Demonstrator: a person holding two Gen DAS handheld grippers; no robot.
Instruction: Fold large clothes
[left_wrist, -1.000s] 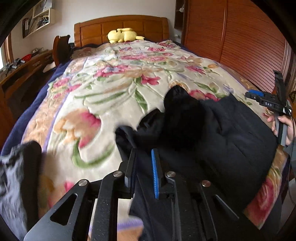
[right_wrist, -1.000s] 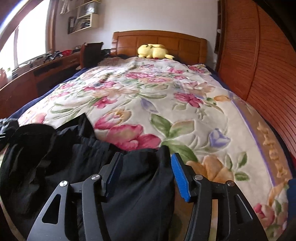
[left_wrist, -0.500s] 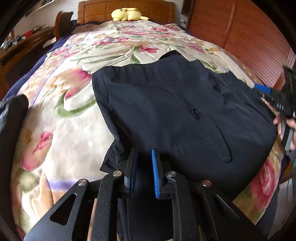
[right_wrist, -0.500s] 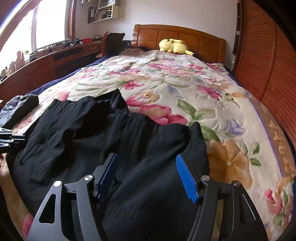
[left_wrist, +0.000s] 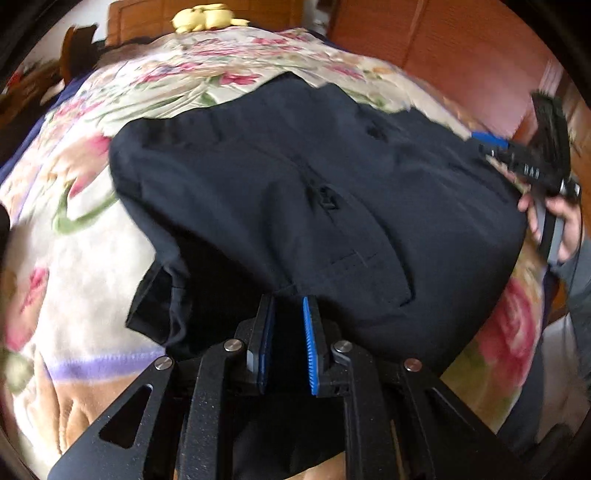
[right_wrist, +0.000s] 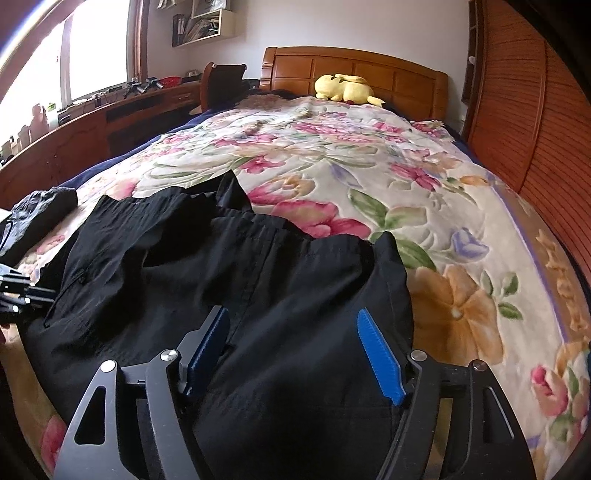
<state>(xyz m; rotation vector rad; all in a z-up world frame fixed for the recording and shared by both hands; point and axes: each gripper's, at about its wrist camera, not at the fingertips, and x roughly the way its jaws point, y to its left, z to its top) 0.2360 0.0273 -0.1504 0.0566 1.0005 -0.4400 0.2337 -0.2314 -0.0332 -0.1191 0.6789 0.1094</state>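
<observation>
The left gripper pinches the near hem of the dark navy woven trousers, jaws nearly together with cloth bunched between them. Beyond the jaws the trousers spread over the floral plush blanket. Far right, a hand holds the right gripper.

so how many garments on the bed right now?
2. Black trousers spread across the near end of the floral blanket, and a dark folded garment at its left edge. More may lie outside both views.
</observation>
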